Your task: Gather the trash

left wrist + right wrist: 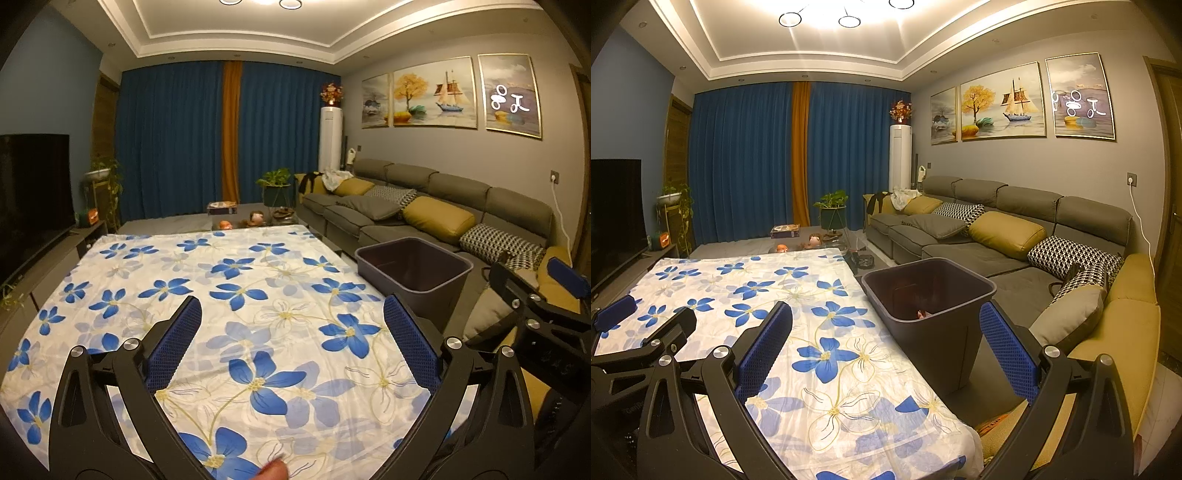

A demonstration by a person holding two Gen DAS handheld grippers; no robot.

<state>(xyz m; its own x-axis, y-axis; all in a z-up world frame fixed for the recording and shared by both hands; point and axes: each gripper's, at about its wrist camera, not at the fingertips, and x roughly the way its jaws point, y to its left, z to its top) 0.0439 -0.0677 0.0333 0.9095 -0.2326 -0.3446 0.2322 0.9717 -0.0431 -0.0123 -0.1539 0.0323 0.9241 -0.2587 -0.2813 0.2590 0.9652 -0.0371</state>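
Left wrist view: the left gripper is hovering over the flowered tablecloth, fingers spread apart and empty. Right wrist view: the right gripper is likewise gaping, empty, facing the dark trash bin standing beside the table.

The flowered tablecloth looks like thin, smooth cloth, and the bin beside it looks like smooth matt plastic.
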